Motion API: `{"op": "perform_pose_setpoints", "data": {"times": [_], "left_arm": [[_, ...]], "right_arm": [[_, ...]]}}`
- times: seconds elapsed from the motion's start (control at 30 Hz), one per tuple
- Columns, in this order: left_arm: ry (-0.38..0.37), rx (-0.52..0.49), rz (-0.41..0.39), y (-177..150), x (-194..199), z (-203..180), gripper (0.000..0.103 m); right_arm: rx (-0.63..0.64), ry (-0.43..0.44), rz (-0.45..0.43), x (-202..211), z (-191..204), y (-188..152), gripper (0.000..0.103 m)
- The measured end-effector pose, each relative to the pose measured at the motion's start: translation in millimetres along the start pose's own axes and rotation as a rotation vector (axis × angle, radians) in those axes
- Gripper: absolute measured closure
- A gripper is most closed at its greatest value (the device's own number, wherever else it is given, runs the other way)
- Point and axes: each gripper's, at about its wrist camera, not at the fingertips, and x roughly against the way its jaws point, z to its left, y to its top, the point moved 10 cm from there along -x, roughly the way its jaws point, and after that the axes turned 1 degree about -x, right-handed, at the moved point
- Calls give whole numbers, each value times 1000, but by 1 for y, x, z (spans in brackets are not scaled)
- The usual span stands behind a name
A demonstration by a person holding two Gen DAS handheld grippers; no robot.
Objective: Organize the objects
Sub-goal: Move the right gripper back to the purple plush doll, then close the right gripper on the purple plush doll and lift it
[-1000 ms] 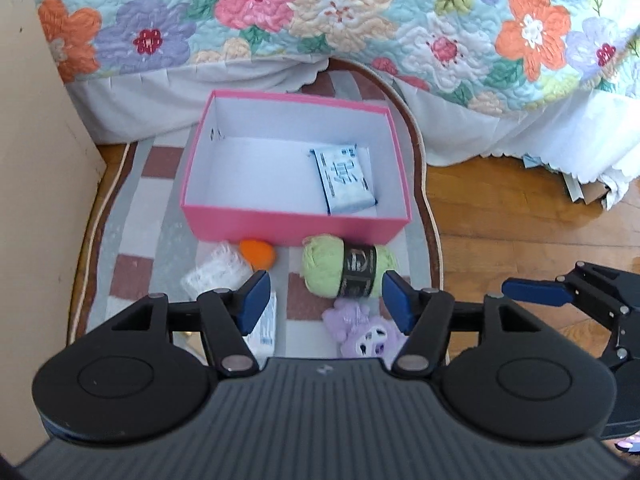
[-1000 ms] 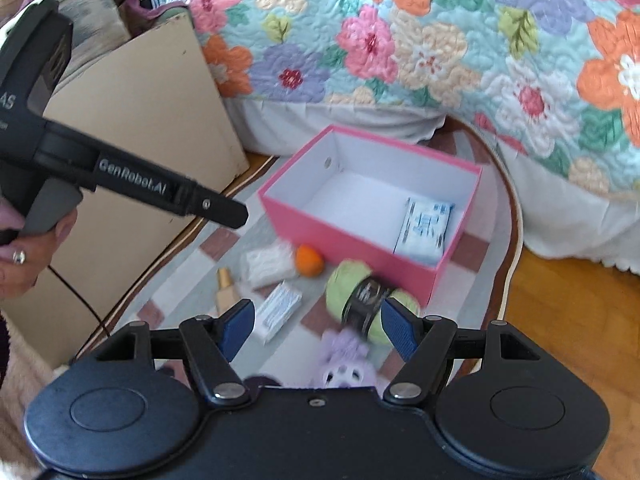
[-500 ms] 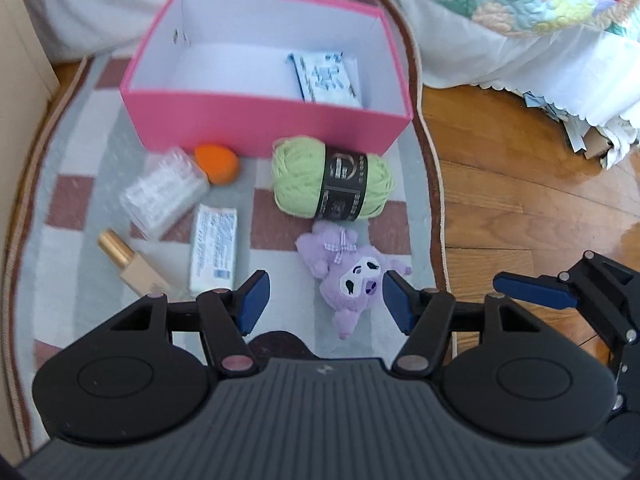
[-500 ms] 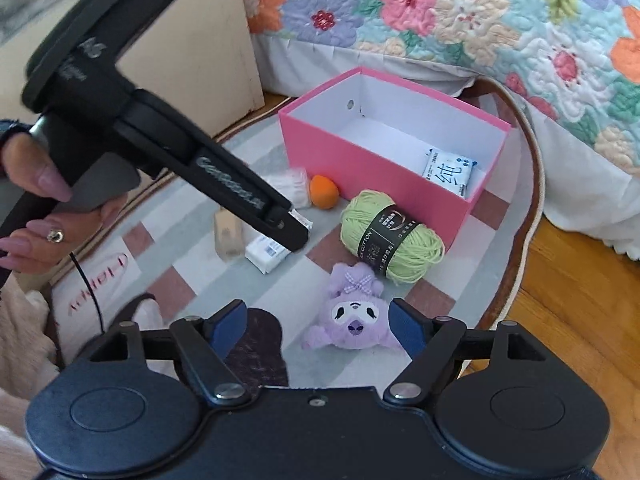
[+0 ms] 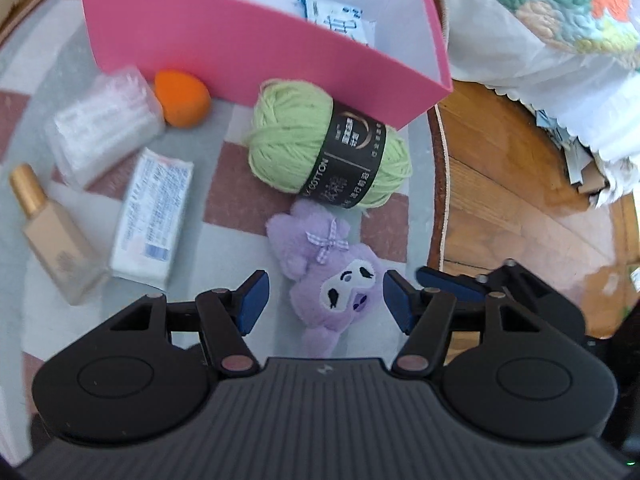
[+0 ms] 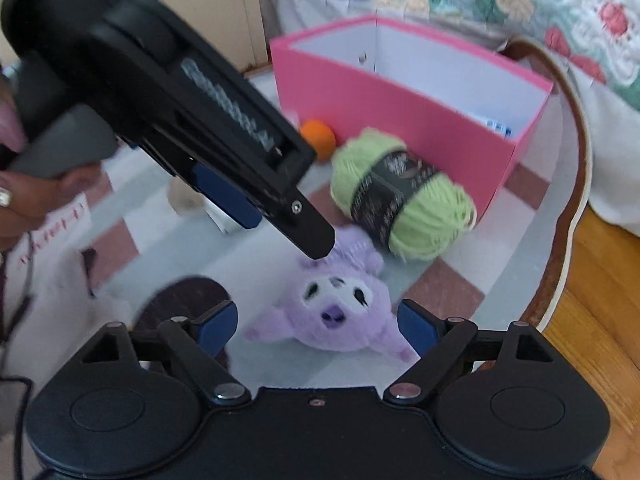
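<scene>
Lying face-up: fluffy purple plush (image 5: 336,280).

Fluffy purple plush toy (image 5: 332,276) lies beside the soft green cotton yarn ball (image 5: 328,144); behind the yarn, a matt pink cardboard box (image 5: 240,44); glossy wood floor (image 5: 500,184).

A home bedroom: floral quilt (image 5: 560,4), rug (image 5: 224,200), wood floor (image 5: 500,200).

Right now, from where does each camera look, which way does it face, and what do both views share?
Left wrist: sits on the left gripper, looks down at the purple plush toy and yarn; the right gripper shows at right.
Right wrist: sits on the right gripper, faces the pink box; the left gripper and a hand show.
Shared: toy, yarn, box, orange sponge.
</scene>
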Motion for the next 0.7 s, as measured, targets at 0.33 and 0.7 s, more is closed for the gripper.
{"op": "perform_pose_setpoints", "data": {"times": [0.33, 0.7], "left_arm": [[-36, 71, -3, -8, -32, -1, 41], [-60, 108, 24, -30, -48, 5, 37]], "right_arm": [[-90, 80, 68, -36, -7, -17, 13], [-155, -56, -13, -23, 3, -27, 14]]}}
